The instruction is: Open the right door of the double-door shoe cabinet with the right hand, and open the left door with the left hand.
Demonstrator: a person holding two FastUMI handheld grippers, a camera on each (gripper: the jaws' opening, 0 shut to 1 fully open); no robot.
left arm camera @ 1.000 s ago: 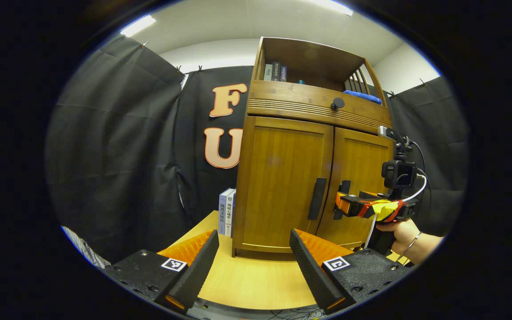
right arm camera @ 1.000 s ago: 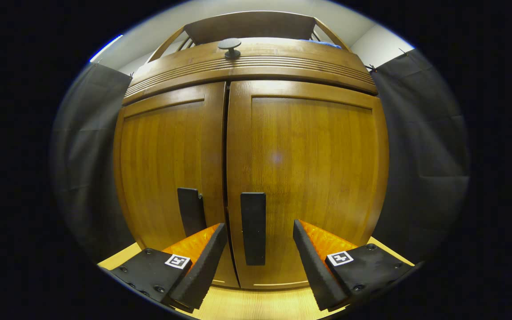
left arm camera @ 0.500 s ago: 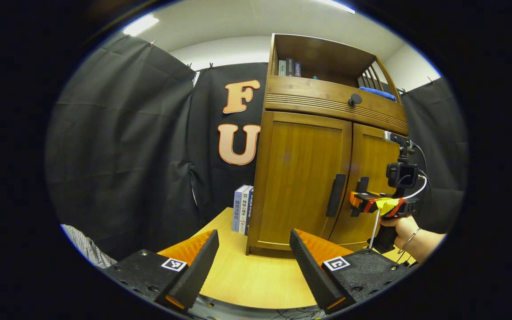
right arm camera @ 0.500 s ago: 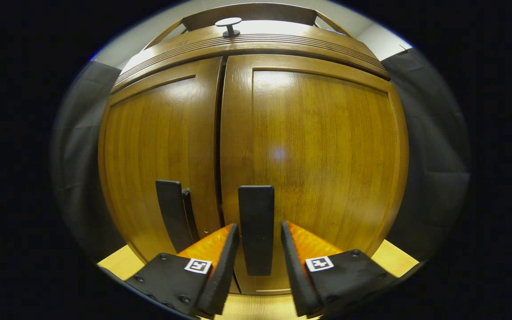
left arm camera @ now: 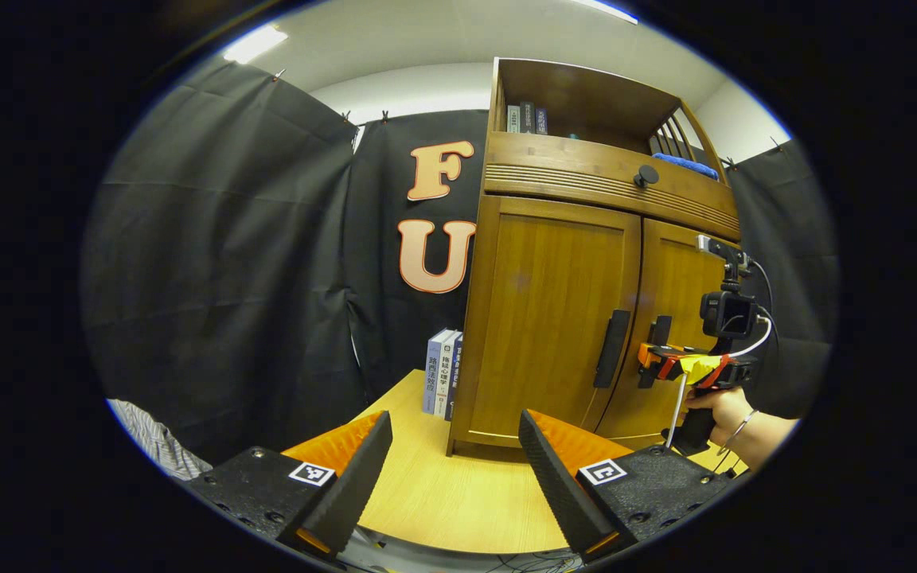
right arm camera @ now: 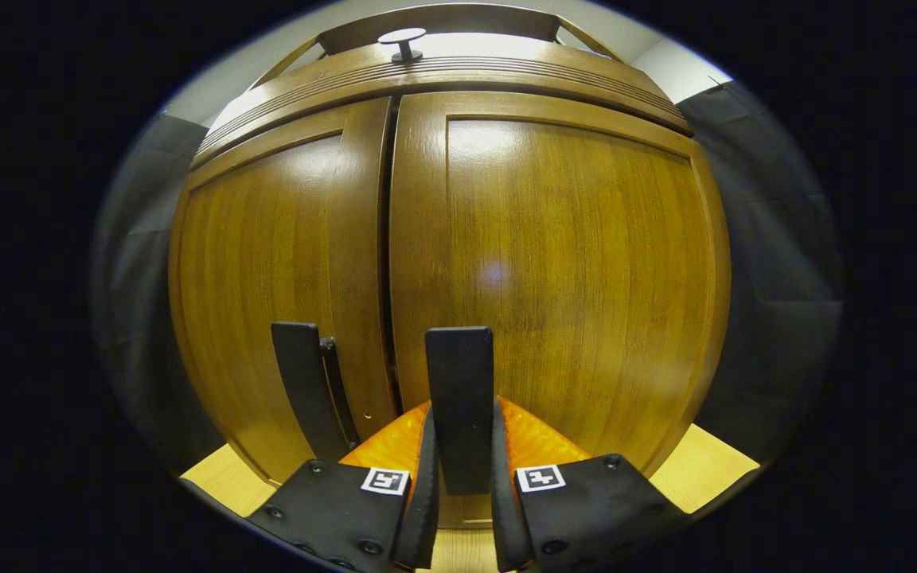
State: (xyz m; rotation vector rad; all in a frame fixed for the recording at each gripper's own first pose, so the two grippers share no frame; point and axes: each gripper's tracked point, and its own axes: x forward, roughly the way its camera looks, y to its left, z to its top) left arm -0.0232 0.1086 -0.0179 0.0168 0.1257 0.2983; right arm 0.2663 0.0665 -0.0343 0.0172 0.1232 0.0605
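- right door handle (right arm camera: pixel 459 406): upright bar, long axis vertical, on the right door (right arm camera: pixel 554 278) beside the centre seam.
- right gripper (right arm camera: pixel 461 485): both fingers clamped on this handle; door not yet open.
- left door handle (left arm camera: pixel 611 348): ahead and right of the left gripper (left arm camera: pixel 456 461), well apart.
- left gripper: fingers spread, holding nothing.

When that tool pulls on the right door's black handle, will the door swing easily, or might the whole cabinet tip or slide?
The right tool grips the right door's handle on both sides, so it probably won't slip. The door looks like stiff wood and should swing rigidly. The cabinet is tall with books up top, so it may shift slightly on the table.
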